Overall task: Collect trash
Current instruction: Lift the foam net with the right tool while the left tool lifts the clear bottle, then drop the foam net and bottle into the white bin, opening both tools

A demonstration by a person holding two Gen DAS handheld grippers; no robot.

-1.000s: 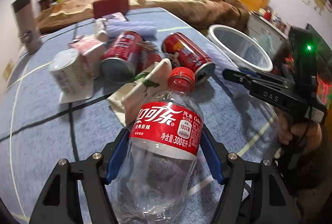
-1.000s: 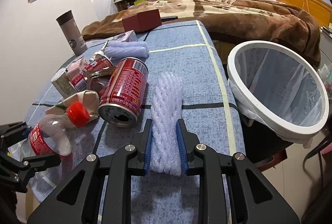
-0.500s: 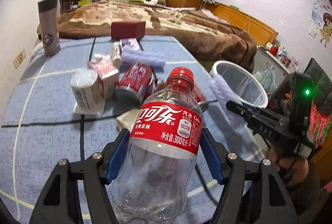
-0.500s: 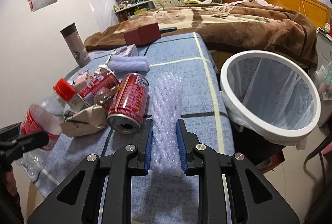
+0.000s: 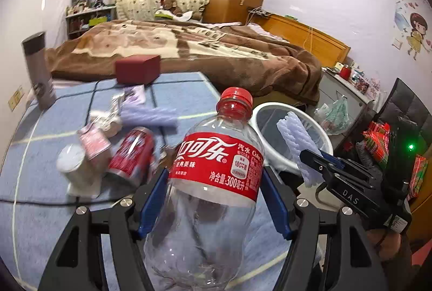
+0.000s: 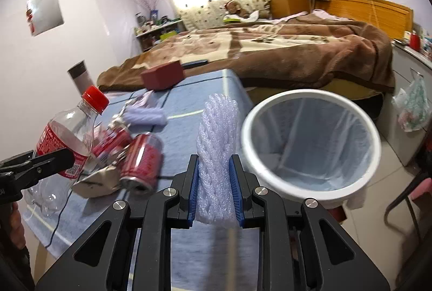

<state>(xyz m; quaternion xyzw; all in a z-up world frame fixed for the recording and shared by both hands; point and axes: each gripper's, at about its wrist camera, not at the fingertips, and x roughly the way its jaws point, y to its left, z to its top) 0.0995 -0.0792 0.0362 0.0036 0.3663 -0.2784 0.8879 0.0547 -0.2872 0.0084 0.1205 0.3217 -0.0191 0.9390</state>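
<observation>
1. Bedroom, blue cloth table [image 6: 189, 139] by a brown-blanketed bed [image 6: 270, 53]; white-rimmed bin [image 6: 310, 145] sits off the table's edge, lined with a clear bag.
2. Trash in hand: my left gripper [image 5: 213, 199] is clamped on an empty cola bottle [image 5: 216, 172], blue pads on both sides of its body, red cap up.
3. My right gripper [image 6: 214, 188] is squeezed narrow on a white foam net sleeve [image 6: 217, 150], which sticks up between the pads.
4. Both pieces are off the table. Sleeve is just beside the bin rim; bottle is further back, over the table.
5. Left on the table: red can [image 6: 140, 161], second can [image 6: 113, 139], crumpled paper [image 6: 97, 180], another foam sleeve [image 6: 145, 115], small carton [image 5: 93, 142], paper cup [image 5: 71, 164]. Red box [image 6: 162, 76] and grey tumbler [image 5: 37, 69] likely not trash.
6. Step now, my guess: carry both over the bin mouth, let go only when clear inside the rim. Sleeve is light and may cling to a pad; bottle could bounce off the rim if dropped at the edge.
7. View difference: right wrist shows the full bin mouth and no trash in the liner that I can see; left wrist has it half hidden behind bottle and sleeve.
8. Left wrist shows the right gripper from the side plus the gloved hand [image 5: 367, 158] holding it. Right wrist shows only one left finger across the bottle.
</observation>
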